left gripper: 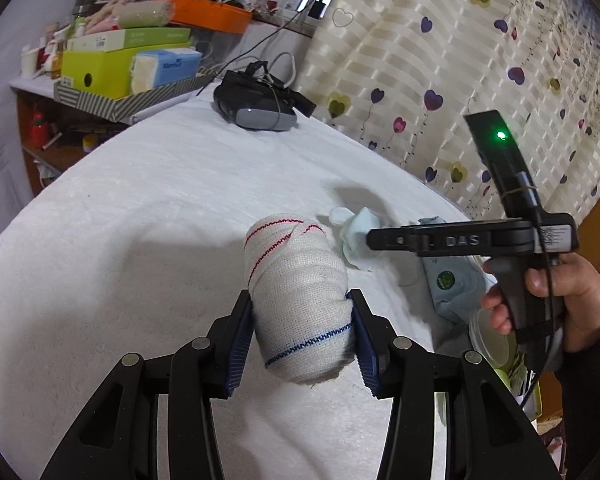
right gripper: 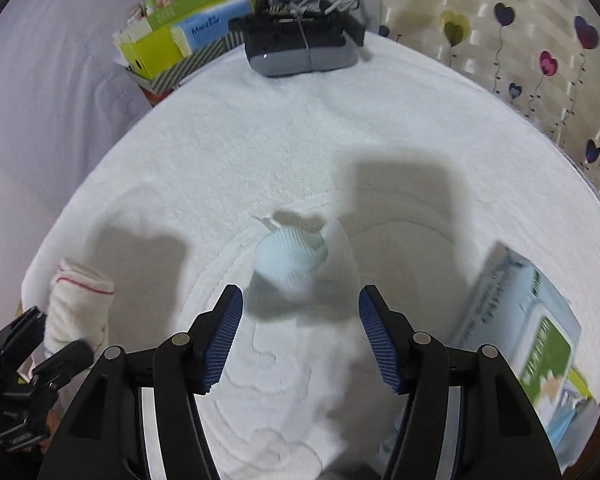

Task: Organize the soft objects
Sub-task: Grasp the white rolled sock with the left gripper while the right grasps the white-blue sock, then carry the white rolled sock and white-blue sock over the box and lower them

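Left tongs (left gripper: pixel 302 336) clamped on rolled cloth (left gripper: pixel 300 300), right tongs (right gripper: pixel 300 336) apart behind pale blue sock (right gripper: pixel 290 260)

Both handheld grippers are matte black plastic linkages with round silver pivot screws and ribbed blue pads (left gripper: pixel 240 340). The right black pistol-grip gripper (right gripper: pixel 300 336) carries embossed "DAS" lettering, a green light and a thin black cable; the bare-skinned right hand (left gripper: pixel 556 292) ends in a dark sleeve.

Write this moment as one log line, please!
left gripper: shut on rolled cloth | right gripper: open, above white towel, light blue sock ball ahead of fingertips | wipes pack: right
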A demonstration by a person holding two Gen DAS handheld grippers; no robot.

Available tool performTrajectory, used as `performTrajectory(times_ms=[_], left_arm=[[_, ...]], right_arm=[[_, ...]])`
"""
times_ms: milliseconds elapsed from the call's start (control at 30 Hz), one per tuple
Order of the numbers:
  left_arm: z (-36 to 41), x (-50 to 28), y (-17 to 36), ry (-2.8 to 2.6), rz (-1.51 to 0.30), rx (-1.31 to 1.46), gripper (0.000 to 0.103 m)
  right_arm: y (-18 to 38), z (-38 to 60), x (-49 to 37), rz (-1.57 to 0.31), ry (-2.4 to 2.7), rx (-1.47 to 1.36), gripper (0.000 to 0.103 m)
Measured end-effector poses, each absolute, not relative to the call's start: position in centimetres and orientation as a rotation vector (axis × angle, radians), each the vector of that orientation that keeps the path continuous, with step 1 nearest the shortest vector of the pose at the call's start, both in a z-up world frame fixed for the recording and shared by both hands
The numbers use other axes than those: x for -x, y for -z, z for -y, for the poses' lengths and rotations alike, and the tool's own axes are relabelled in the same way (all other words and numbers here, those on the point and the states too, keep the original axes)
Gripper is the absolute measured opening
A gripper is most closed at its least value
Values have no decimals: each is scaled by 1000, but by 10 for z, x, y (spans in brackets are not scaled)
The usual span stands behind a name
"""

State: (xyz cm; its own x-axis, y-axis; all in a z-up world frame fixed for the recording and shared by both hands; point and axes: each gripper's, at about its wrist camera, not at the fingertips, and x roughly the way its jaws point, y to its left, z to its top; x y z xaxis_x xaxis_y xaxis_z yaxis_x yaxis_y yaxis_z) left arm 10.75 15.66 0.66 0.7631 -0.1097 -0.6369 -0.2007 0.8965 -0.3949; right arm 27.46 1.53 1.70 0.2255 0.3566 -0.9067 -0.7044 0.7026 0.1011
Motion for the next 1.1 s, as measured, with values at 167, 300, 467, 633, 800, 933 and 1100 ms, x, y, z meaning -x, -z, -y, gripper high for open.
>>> performTrajectory(times_ms=[167,300,467,633,800,933,1100], left_arm=[[-160,-115,-2,-61,-720,477,45],[-161,-115,-2,-65,-723,480,45],[-158,-111,-7,-67,-710,477,45],[-150,-100,-21,-59,-679,466,45],[-134,-89,-37,-40,-651,440,45],[-116,-80,-47,-19,-638,419,45],[-91,-69,-61,8,-622,378,45]], right_arm=[[-2,-33,-286,-1157,-688,435,61],[-7,-33,-284,-1147,-676,405,38],[-43,-19,-258,-1043,-709,361,33],[-69,0,-225,-971,-753,309,33],[-85,16,-189,-923,-798,271,33],[-95,35,-166,-876,-807,227,33],[-103,60,-144,-831,-805,192,33]])
